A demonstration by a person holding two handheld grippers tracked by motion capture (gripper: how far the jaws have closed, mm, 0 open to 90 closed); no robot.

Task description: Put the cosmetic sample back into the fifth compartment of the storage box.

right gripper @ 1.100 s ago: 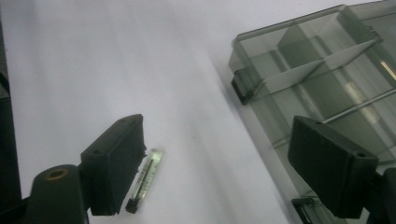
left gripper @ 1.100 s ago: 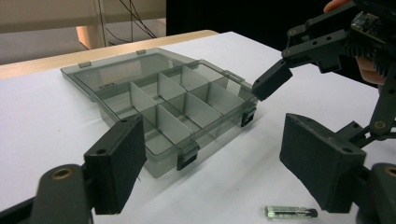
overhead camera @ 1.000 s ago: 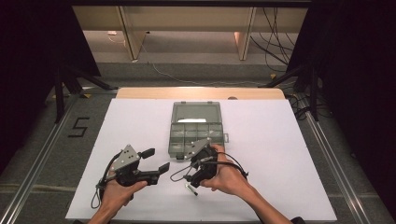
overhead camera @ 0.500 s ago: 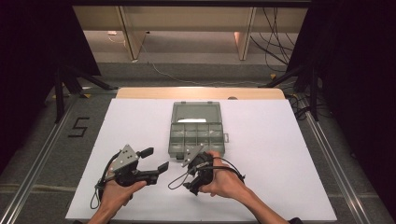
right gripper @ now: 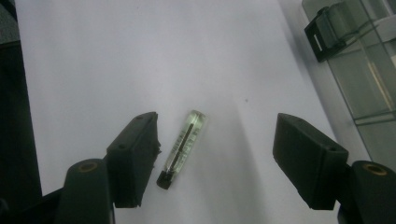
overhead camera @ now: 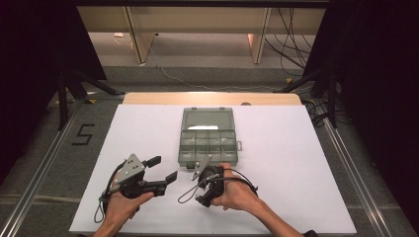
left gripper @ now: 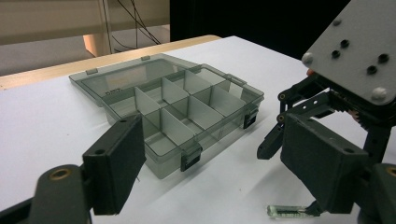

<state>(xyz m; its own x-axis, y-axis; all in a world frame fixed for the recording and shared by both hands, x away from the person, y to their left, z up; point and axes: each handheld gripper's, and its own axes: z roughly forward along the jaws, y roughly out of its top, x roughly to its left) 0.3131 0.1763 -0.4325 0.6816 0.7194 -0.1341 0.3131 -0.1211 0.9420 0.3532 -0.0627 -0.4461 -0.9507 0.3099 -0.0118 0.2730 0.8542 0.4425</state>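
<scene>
Closest in, a small clear tube with a dark core is seen in the right gripper view, lying flat on the white table between the spread jaws of the right gripper, nearer one jaw, untouched. From above, the left gripper is likewise seen with jaws apart, holding nothing. Beyond, an open compartment box is noted, then grey floor.

In the right gripper view, the clear grey plastic box with small compartments is cut off at the two o'clock edge. In the left gripper view, the small clear glass tube with a black end is half hidden behind a black jaw at five o'clock
</scene>
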